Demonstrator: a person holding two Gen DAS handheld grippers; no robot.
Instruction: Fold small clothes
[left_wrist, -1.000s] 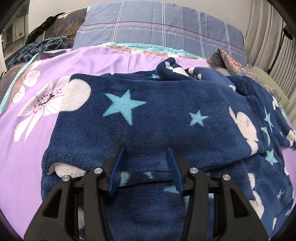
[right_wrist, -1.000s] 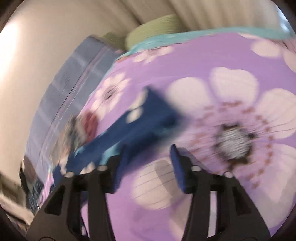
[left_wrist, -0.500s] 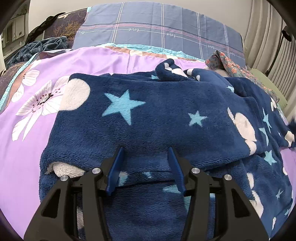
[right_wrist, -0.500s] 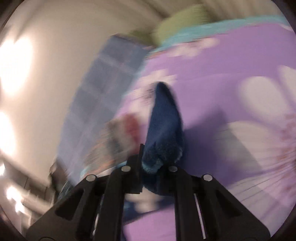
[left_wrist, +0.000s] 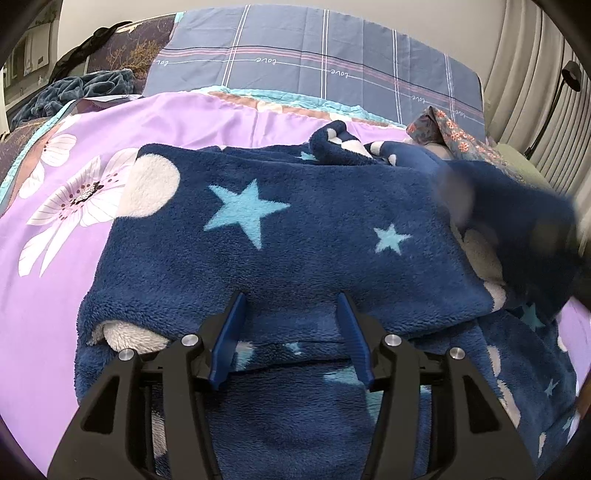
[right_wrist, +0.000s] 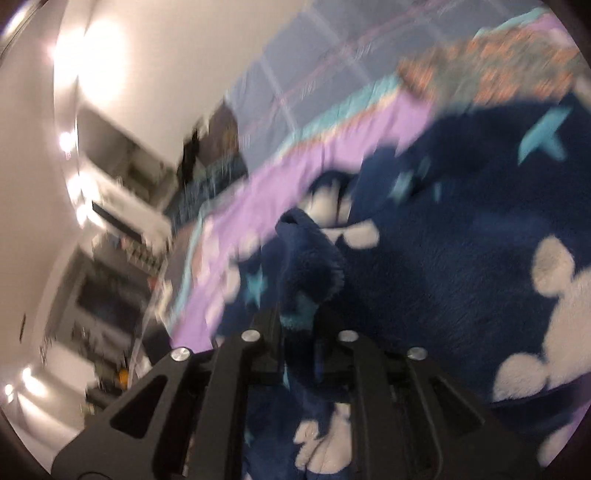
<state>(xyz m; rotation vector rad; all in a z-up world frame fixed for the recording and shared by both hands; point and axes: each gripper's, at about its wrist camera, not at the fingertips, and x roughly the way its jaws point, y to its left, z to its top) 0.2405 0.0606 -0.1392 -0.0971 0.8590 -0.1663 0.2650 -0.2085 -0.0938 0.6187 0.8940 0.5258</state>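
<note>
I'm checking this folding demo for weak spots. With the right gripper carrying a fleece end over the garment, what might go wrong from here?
1. The right gripper pinches only a narrow tip of the navy fleece garment, which may slip out mid-swing.
2. The left gripper hovers with jaws open and pins nothing, so the folded layers could drag.
3. The carried end may land bunched near the floral cloth.

Left wrist view: sits low, close above the navy fleece garment (left_wrist: 288, 229), facing forward along the left tongs (left_wrist: 290, 332) toward the plaid pillow (left_wrist: 317, 70) at the head of the bed. Right wrist view: rolled sideways, motion-blurred, close behind the right tongs (right_wrist: 299, 325), facing across the bed toward the room. Shared: garment, purple sheet (left_wrist: 55, 280), pillow
</note>
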